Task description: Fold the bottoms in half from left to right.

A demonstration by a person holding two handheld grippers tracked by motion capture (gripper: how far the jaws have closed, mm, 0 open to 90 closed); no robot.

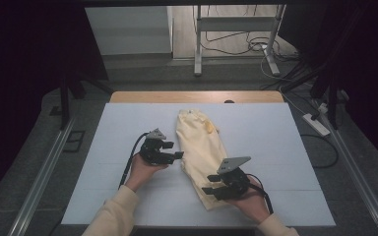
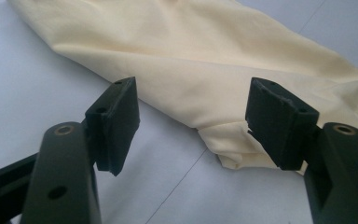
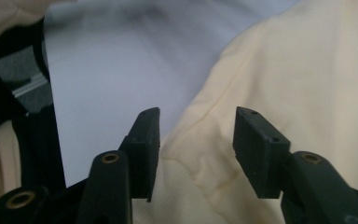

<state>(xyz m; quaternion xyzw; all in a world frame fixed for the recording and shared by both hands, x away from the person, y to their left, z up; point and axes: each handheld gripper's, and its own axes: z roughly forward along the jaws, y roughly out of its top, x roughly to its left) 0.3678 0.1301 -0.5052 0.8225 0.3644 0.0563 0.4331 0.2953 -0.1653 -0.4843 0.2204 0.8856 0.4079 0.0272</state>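
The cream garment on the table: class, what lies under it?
The cream garment lies flat on the white table surface. Whatever may lie beneath its folds is covered.

Cloth (image 1: 200, 147): pale yellow, plain, w/ darker yellow spot. Table (image 1: 275, 147) top: white. Both grippers (image 1: 179, 156) (image 1: 207, 191): black, grey top plates.

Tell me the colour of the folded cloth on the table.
Pale cream-yellow cloth; clearest in the left gripper view.
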